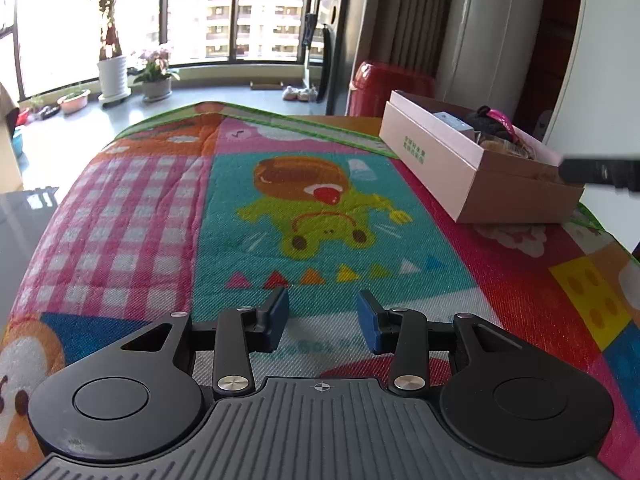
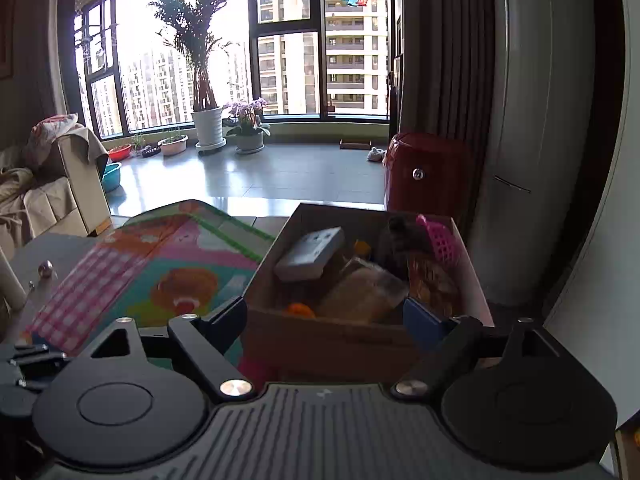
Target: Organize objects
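Setting: a home living room, high in an apartment block. You face a bay window (image 2: 288, 40), its dark frames filled with residential towers. On the tiled floor before the window: a tall palm in a white ribbed pot (image 2: 208, 126), a flowering orchid (image 2: 248, 120), small planter bowls (image 2: 173, 145), slippers (image 2: 376, 154). Right of the window: grey curtains (image 2: 436, 60), a red cabinet (image 2: 424, 172). Left of the window: a cloth-draped sofa (image 2: 48, 184). Nearer you than the window, a children's cartoon mat (image 1: 280, 208) covers the table.
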Motion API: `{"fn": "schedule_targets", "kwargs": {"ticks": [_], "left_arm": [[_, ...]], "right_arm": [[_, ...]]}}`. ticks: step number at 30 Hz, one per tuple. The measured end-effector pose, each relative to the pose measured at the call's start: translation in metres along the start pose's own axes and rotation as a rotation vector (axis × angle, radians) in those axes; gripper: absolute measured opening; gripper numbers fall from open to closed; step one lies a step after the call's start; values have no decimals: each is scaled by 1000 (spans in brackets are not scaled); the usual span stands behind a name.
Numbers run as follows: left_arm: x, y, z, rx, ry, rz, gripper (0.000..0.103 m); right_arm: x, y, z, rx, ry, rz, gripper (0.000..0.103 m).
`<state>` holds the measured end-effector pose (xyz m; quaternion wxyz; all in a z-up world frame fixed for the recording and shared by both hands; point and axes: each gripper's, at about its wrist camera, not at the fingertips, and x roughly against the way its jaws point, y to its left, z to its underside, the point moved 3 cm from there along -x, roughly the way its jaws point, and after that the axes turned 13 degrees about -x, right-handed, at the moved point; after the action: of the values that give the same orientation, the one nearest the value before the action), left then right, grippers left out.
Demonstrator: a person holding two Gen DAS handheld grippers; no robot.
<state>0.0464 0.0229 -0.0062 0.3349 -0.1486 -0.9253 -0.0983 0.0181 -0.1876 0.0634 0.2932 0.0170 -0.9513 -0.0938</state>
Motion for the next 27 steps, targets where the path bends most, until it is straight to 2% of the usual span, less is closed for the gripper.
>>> {"fn": "schedule_targets", "kwargs": {"ticks": [1, 3, 4, 5, 6, 7, 9, 12, 15, 20, 27], "left_arm": [[0, -4, 0, -6, 2, -11, 45], [-2, -12, -1, -17, 6, -22, 60], [-4, -19, -2, -33, 6, -23, 65], [-6, -25, -1, -56, 4, -25, 77], [-8, -34, 0, -88, -1, -37, 83], [-9, -39, -1, -108, -1, -52, 83], [-10, -40, -4, -60, 8, -48, 86], [-11, -49, -5, -43, 13, -103, 86], [-8, -60, -3, -27, 7, -124, 86], [-2, -79, 1, -45, -20, -165, 85], [-2, -76, 1, -21, -21, -155, 86]], "right_arm": [[2, 1, 14, 19, 9, 17, 94], [-1, 1, 40, 49, 39, 48, 103], [-4, 1, 50, 49, 60, 57, 103], [-7, -1, 60, 43, 91, 67, 103], [-12, -2, 65, 34, 119, 78, 103], [-16, -4, 70, 25, 141, 90, 103], [-21, -10, 70, -19, 161, 85, 103], [-27, -16, 68, -58, 168, 99, 103], [-29, -17, 72, -29, 113, 85, 103], [-24, -22, 75, -48, 87, 70, 103], [-24, -24, 73, -73, 79, 94, 103]]}}
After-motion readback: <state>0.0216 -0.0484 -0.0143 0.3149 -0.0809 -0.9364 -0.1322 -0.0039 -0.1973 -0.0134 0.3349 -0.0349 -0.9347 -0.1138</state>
